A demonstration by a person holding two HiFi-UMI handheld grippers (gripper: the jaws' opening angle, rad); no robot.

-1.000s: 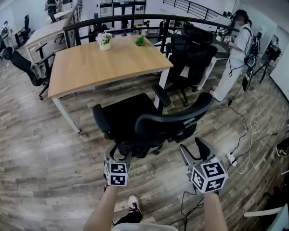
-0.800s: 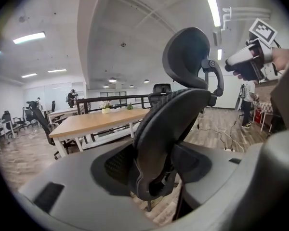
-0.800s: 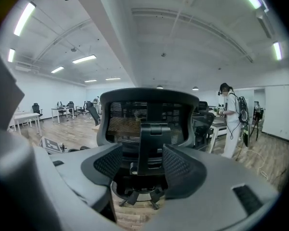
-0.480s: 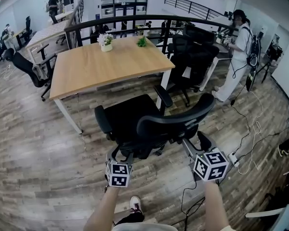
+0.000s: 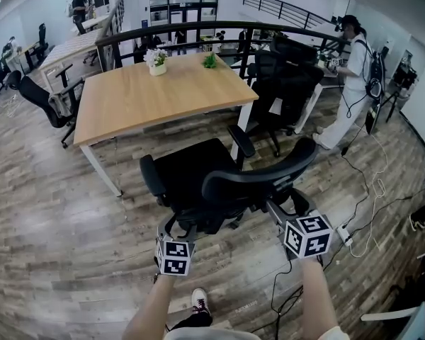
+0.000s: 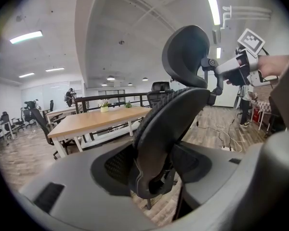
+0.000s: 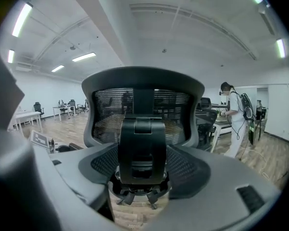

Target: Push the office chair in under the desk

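The black mesh office chair stands on the wood floor, its seat facing the wooden desk and its front near the desk's white leg. My left gripper is at the lower left of the backrest. In the left gripper view the backrest's edge fills the gap between the jaws, and both pads sit against it. My right gripper is behind the backrest's right side. Its jaws are opening, and the chair's back spine stands between them, clear of the pads.
More black chairs stand right of the desk, another chair to its left. A person in white stands at the right. Cables and a power strip lie on the floor by my right gripper. A potted plant sits on the desk.
Both grippers have moved forward to the chair's back, the right one the most. The chair has shifted slightly toward the desk. The right jaws have spread wider.
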